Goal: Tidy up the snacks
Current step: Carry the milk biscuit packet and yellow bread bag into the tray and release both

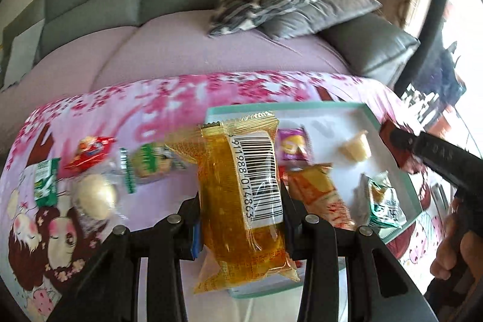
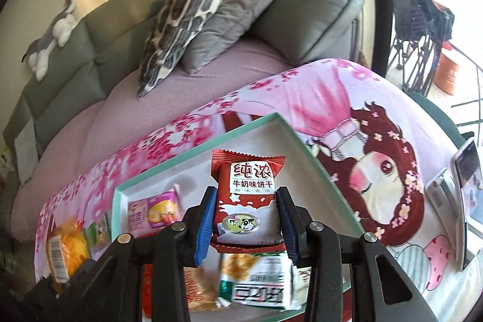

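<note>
Step in hand, as judged: both packets are being carried to the tray (image 1: 389, 129) for sorting. To do it well, each packet should be brought clear over the teal rim and lowered onto a bare white patch, not dropped on the snacks already inside. The far right part of the tray looks free.

Left gripper (image 1: 241, 201): jaws clenched on a yellow packet (image 1: 238, 189) with a barcode label, gripped across its middle, hanging above the tray's near left edge.

Right gripper (image 2: 246, 213): jaws clenched on a red biscuit packet (image 2: 246, 195), held upright over the tray interior.

Several snacks lie loose on the pink cartoon-print cloth (image 1: 169, 98) covering the counter, left of the tray; these are not yet sorted.
</note>
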Tool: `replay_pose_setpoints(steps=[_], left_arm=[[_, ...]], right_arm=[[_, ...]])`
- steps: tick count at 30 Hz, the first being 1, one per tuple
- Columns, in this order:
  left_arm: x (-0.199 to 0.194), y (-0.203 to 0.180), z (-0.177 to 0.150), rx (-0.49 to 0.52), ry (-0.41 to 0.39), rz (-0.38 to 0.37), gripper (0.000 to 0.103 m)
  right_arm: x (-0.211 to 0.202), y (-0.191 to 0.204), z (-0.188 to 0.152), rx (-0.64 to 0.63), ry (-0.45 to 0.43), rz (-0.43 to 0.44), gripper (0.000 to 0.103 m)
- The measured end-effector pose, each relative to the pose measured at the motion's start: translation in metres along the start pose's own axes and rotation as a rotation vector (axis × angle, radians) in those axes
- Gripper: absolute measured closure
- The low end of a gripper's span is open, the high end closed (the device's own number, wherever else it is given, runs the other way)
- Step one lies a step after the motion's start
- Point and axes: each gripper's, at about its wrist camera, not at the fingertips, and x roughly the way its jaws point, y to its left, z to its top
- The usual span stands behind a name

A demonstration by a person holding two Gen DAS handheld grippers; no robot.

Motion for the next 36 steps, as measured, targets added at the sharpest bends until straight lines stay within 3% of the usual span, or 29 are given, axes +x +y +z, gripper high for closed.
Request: replay_pose_setpoints(steps=[12,22,36], left_arm=[[0.026,-0.022,0.0,0.04,0.042,-0.016,0.062],[0.05,-0.034,-0.008,0.066,0.081,-0.036,0.061],[0.063,-0.032,-0.013,0.05,0.124,-0.048,0.059]], right_arm=[[0.012,-0.005,0.001,-0.015,0.004,-0.008,0.061],[0.043,0.013,-0.011,-0.094,0.056,-0.033,0.061],[0.059,0.017,-0.019,-0.103,0.127,-0.052,0.06]])
